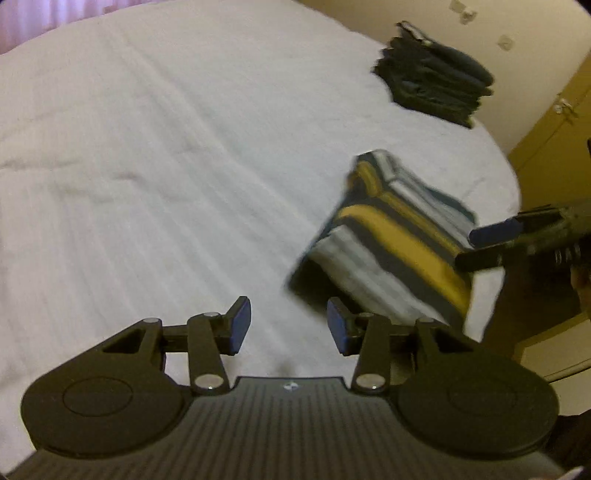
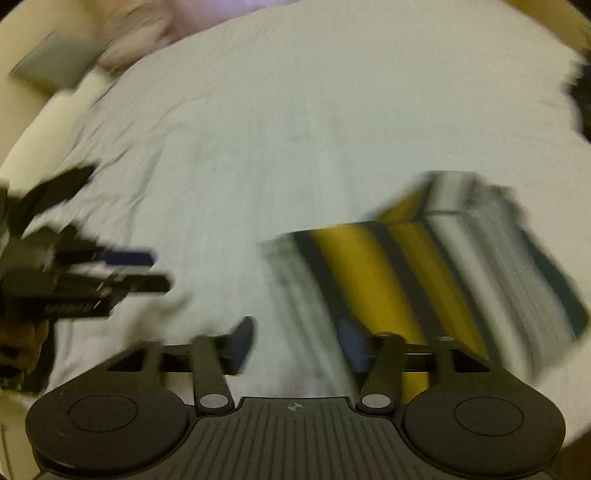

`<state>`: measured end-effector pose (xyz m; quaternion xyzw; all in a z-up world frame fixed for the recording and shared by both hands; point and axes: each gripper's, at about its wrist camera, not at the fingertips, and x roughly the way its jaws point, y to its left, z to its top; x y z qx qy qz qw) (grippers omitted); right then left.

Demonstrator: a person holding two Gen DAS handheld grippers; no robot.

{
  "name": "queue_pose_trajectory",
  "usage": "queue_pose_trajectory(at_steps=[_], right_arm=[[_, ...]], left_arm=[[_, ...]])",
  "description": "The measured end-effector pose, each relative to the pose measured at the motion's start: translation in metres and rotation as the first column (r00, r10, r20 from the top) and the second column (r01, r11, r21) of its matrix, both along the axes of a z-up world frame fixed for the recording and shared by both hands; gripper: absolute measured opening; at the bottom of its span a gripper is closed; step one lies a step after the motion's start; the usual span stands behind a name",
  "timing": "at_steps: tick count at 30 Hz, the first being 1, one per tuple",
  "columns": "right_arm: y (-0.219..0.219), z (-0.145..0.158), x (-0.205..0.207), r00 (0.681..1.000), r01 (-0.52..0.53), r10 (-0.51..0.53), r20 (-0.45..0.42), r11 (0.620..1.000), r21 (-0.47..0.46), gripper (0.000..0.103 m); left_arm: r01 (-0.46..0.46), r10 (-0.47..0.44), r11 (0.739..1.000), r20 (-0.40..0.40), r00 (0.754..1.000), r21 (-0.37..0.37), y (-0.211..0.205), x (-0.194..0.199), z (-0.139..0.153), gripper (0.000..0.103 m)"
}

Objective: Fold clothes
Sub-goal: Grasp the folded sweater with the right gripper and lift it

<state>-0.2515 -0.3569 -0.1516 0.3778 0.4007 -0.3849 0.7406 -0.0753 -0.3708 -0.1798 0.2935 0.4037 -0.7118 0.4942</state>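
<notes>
A folded shirt with yellow, white and dark stripes (image 1: 391, 236) lies on the white bed sheet (image 1: 166, 166), near the bed's right edge. My left gripper (image 1: 290, 326) hovers over bare sheet just left of the shirt's near corner, open, with nothing between its blue pads. In the blurred right wrist view the same shirt (image 2: 424, 266) fills the right side. My right gripper (image 2: 297, 343) is open at its near left corner, one pad (image 2: 352, 343) in front of the cloth and not pressing it. Each gripper shows in the other's view: right gripper (image 1: 495, 243), left gripper (image 2: 122, 273).
A stack of dark folded clothes (image 1: 436, 81) sits at the bed's far right corner. A yellow cupboard door (image 1: 554, 129) and a cream wall stand beyond the right edge. Pink curtain (image 1: 55, 18) hangs behind the bed. Broad white sheet (image 2: 277, 129) stretches to the left.
</notes>
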Motion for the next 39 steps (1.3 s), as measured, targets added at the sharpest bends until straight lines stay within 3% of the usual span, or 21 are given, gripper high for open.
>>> queue_pose_trajectory(at_steps=[4, 7, 8, 11, 13, 18, 20, 22, 25, 33, 39], right_arm=[[-0.039, -0.003, -0.067, 0.988, 0.152, -0.151, -0.034, 0.988, 0.003, 0.072], [-0.075, -0.007, -0.114, 0.982, 0.187, -0.187, 0.002, 0.982, 0.0, 0.071], [-0.087, -0.013, -0.119, 0.985, 0.172, -0.172, 0.024, 0.985, 0.001, 0.071], [-0.12, -0.033, -0.125, 0.991, 0.09, -0.092, 0.095, 0.996, 0.025, 0.069], [-0.138, -0.048, -0.122, 0.989, 0.009, -0.016, 0.147, 0.999, 0.051, 0.053], [-0.178, -0.093, -0.121, 0.959, -0.186, 0.156, 0.236, 0.976, 0.111, 0.052], [-0.188, -0.112, -0.122, 0.963, -0.204, 0.178, 0.201, 0.972, 0.118, 0.052], [-0.196, -0.121, -0.132, 0.967, -0.158, 0.128, 0.221, 0.979, 0.125, 0.052], [-0.189, -0.105, -0.148, 0.972, -0.073, 0.042, 0.233, 0.989, 0.126, 0.053], [-0.126, -0.056, -0.17, 0.985, -0.002, -0.01, 0.171, 0.998, 0.071, 0.053], [-0.088, -0.045, -0.168, 0.989, 0.001, -0.015, 0.144, 0.995, 0.098, 0.053]], left_arm=[[-0.001, 0.0, 1.0, -0.037, 0.999, -0.029, -0.029, -0.039, 0.0, 0.042], [-0.066, 0.066, 0.998, 0.047, 0.997, 0.0, -0.055, -0.063, -0.016, 0.038], [-0.097, 0.095, 0.995, 0.092, 0.991, 0.017, -0.061, -0.068, -0.022, 0.033], [-0.178, 0.161, 0.981, 0.195, 0.968, 0.073, -0.074, -0.08, -0.041, 0.034], [-0.216, 0.189, 0.971, 0.228, 0.955, 0.099, -0.076, -0.085, -0.055, 0.034], [-0.281, 0.239, 0.954, 0.3, 0.923, 0.104, -0.08, -0.106, -0.072, 0.034], [-0.297, 0.25, 0.949, 0.327, 0.911, 0.101, -0.083, -0.112, -0.076, 0.034], [-0.307, 0.26, 0.946, 0.333, 0.907, 0.099, -0.085, -0.114, -0.073, 0.033], [-0.283, 0.239, 0.955, 0.348, 0.907, 0.083, -0.078, -0.115, -0.07, 0.034], [-0.248, 0.205, 0.966, 0.371, 0.906, 0.073, -0.075, -0.135, -0.059, 0.037], [-0.224, 0.187, 0.973, 0.364, 0.913, 0.062, -0.061, -0.139, -0.046, 0.037]])
